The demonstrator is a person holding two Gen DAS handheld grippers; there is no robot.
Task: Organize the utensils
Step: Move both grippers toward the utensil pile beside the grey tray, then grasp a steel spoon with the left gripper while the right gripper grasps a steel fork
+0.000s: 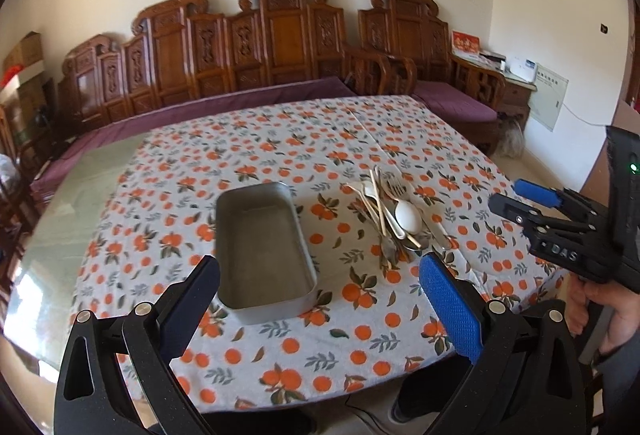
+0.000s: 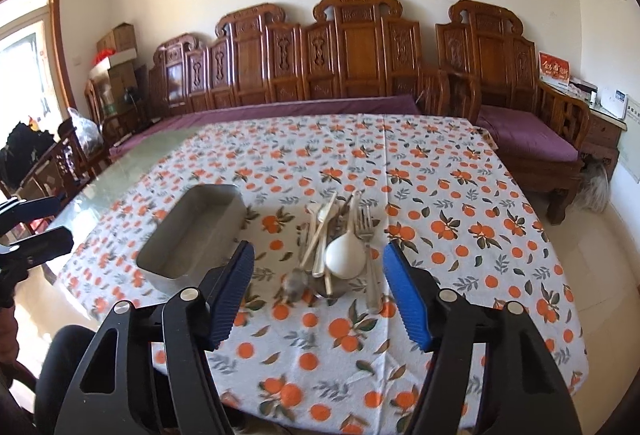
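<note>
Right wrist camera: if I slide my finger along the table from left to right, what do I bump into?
Metal tray → wooden chopsticks → white spoon → fork, all on the orange-print tablecloth. The other pieces in the pile overlap too much to place.

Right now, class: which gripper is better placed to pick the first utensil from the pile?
Right. The right gripper is open with the utensil pile straight ahead between its fingers; the left gripper faces the metal tray.
</note>
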